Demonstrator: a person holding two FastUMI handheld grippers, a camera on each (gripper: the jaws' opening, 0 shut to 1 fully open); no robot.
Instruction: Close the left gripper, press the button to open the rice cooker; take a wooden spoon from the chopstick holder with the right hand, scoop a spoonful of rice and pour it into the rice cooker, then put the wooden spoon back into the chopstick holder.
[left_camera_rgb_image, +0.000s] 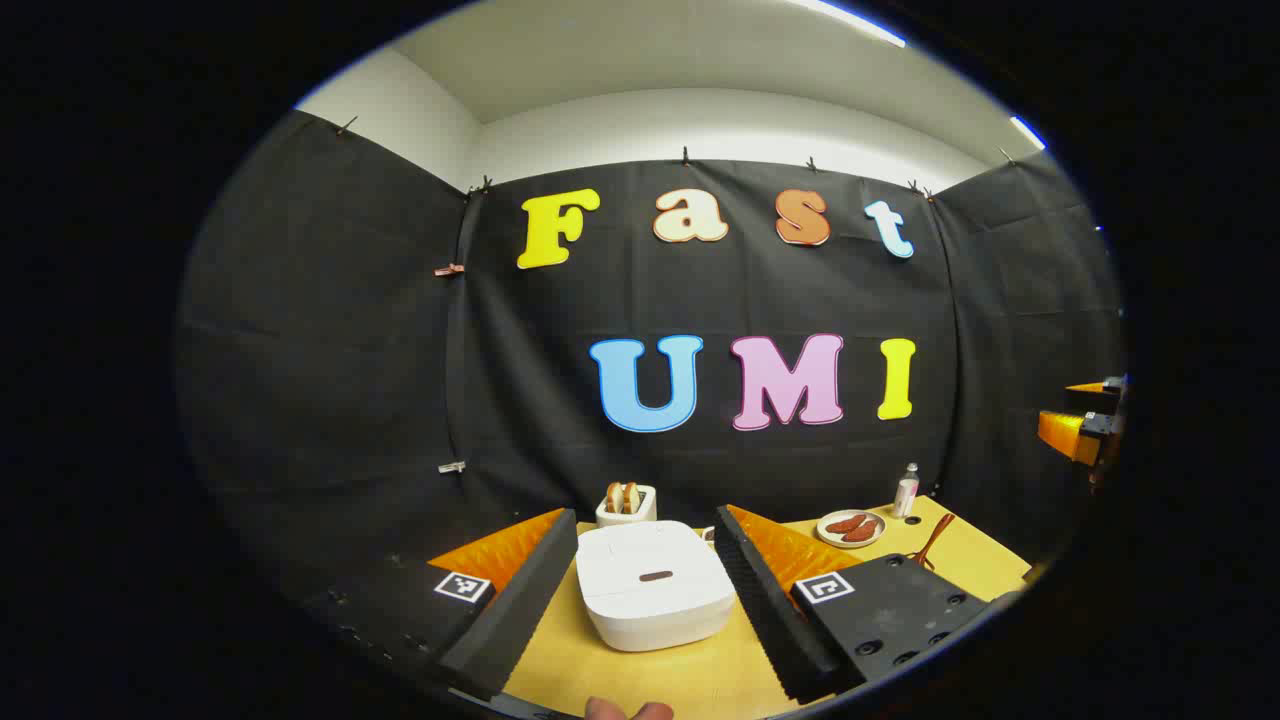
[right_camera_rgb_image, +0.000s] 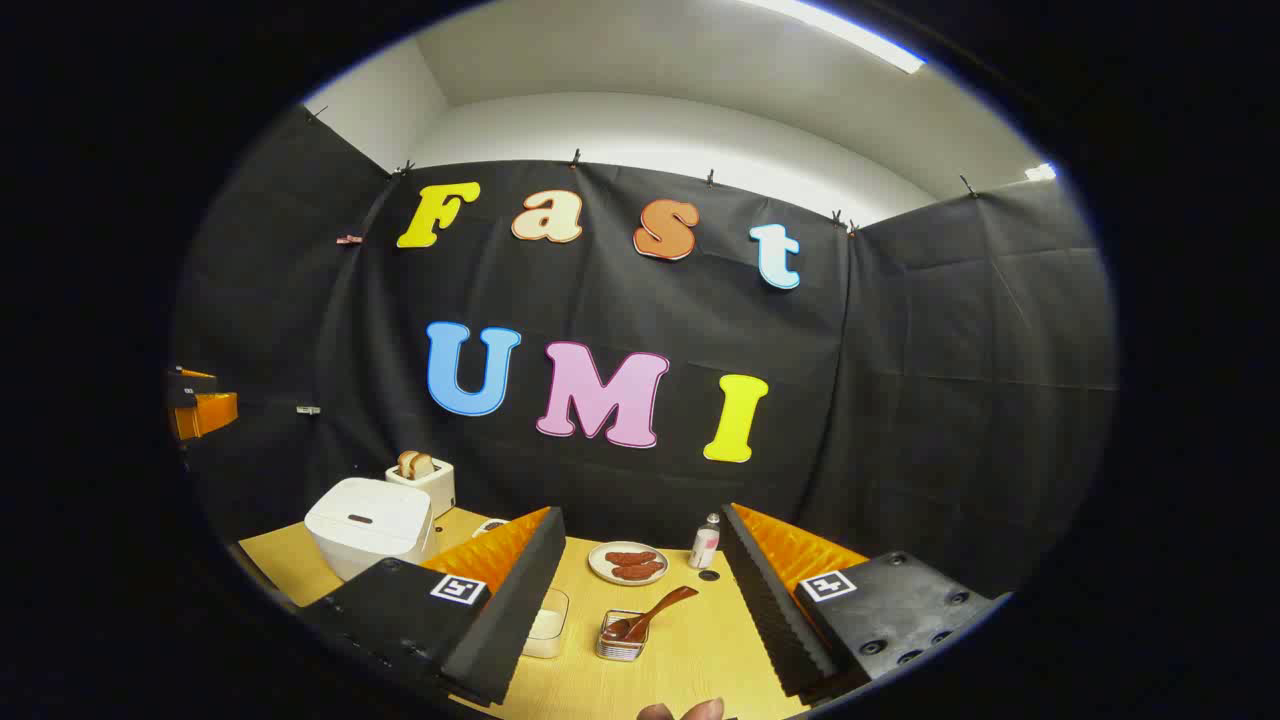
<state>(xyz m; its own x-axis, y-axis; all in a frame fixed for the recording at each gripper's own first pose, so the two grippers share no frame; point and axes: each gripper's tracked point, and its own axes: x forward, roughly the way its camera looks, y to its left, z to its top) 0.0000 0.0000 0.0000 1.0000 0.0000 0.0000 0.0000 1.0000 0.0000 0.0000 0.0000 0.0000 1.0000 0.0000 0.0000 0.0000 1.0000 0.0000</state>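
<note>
In the left gripper view my left tongs (left_camera_rgb_image: 645, 600) stand wide, the rice cooker (left_camera_rgb_image: 655, 598) framed between the fingers, lid down. I'd close them fully first, then press its button (left_camera_rgb_image: 655, 576) squarely.

In the right gripper view my right tongs (right_camera_rgb_image: 640, 600) gape wide; the wooden spoon (right_camera_rgb_image: 650, 615) leans in the chopstick holder (right_camera_rgb_image: 622, 640) just ahead between the fingers, untouched.
</note>
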